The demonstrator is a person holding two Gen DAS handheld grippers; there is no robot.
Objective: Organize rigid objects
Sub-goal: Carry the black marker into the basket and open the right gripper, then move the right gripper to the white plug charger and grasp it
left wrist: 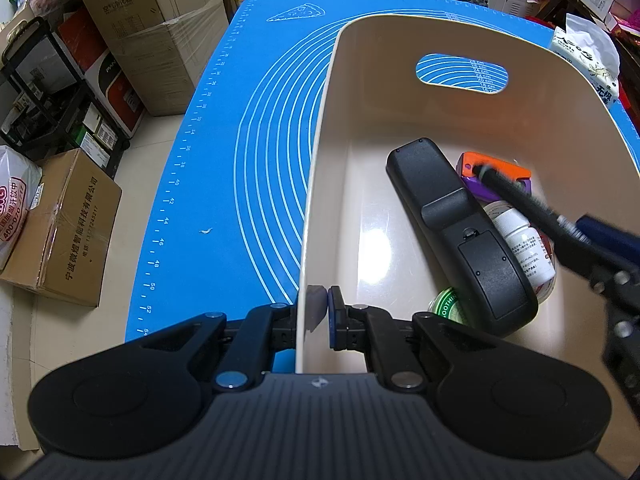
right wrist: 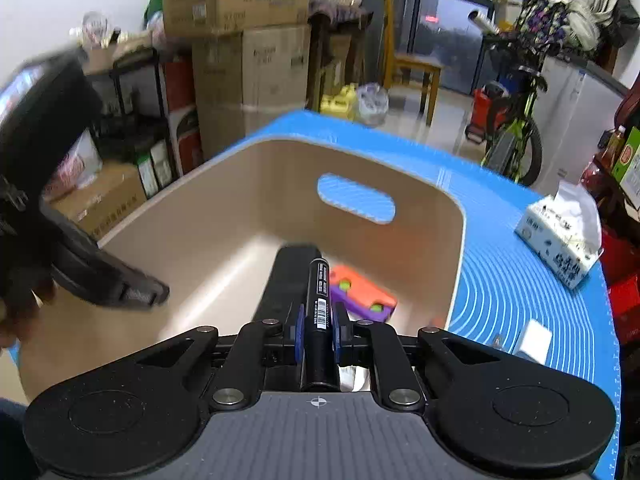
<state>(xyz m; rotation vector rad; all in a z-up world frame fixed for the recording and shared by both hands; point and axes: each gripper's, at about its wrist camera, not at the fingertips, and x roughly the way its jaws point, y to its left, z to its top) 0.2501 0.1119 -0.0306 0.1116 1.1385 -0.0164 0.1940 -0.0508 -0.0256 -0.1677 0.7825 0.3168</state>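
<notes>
A beige bin (left wrist: 320,168) (right wrist: 456,248) with a handle slot stands on the blue mat (left wrist: 248,128). My left gripper (left wrist: 323,312) is shut on the bin's near left wall. Inside lie a black remote (left wrist: 460,232) (right wrist: 292,272), an orange and purple toy (left wrist: 500,174) (right wrist: 360,288), a white pill bottle (left wrist: 524,240) and a green round tin (left wrist: 448,306). My right gripper (right wrist: 318,326) is shut on a black marker (right wrist: 319,312) (left wrist: 516,196), held over the bin's right side, its tip above the toy. In the right wrist view the left gripper (right wrist: 140,292) shows blurred at the left.
A tissue box (right wrist: 560,244) (left wrist: 584,60) and a small white cube (right wrist: 534,340) sit on the mat right of the bin. Cardboard boxes (left wrist: 60,228) and a shelf (left wrist: 52,92) crowd the floor to the left. A bicycle (right wrist: 516,128) stands beyond the table.
</notes>
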